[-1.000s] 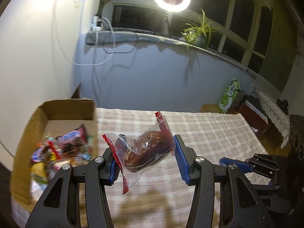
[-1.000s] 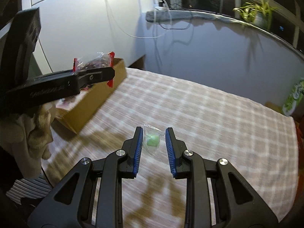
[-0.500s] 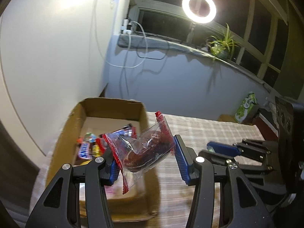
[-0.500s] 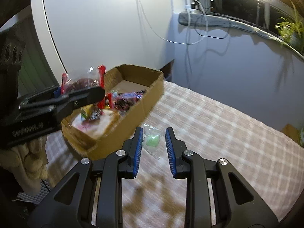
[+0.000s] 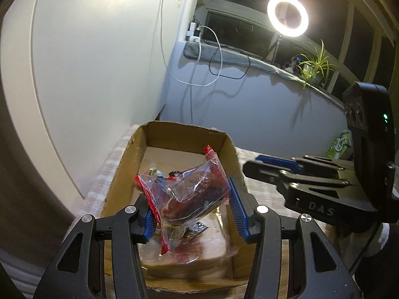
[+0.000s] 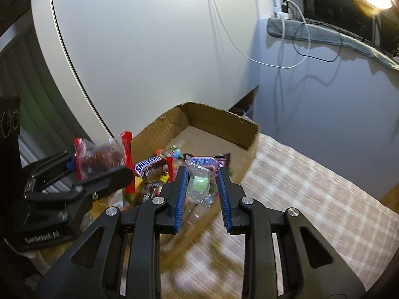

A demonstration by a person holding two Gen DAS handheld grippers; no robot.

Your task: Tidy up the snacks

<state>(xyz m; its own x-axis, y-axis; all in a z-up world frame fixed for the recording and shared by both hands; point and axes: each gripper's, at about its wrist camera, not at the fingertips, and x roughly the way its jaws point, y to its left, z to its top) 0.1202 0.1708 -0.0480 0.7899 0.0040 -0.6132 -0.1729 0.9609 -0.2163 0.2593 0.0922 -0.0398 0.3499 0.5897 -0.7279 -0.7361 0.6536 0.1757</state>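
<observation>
My left gripper [image 5: 190, 204] is shut on a clear, red-edged packet of a dark brown snack [image 5: 184, 196] and hangs over the open cardboard box [image 5: 227, 144]. In the right wrist view that same packet [image 6: 102, 157] shows at the left, gripped by the left gripper [image 6: 97, 167] above the box's near end. My right gripper [image 6: 202, 184] is shut on a small clear wrapper with a green candy [image 6: 198, 185], just over the box's [image 6: 219, 122] right wall. Chocolate bars [image 6: 149, 165] and other sweets lie in the box.
The box stands at the left end of a checked tablecloth [image 6: 311, 199], beside a white wall [image 6: 149, 49]. A flat wrapped pack [image 5: 189, 254] lies in the box's near end. White and black cables [image 5: 207, 57] hang from the sill; a ring light [image 5: 288, 16] and a plant [image 5: 314, 64] stand behind.
Both grippers have swung left from over the cloth to the box, each still holding its packet. The box now lies under the left gripper and right in front of the right one.
</observation>
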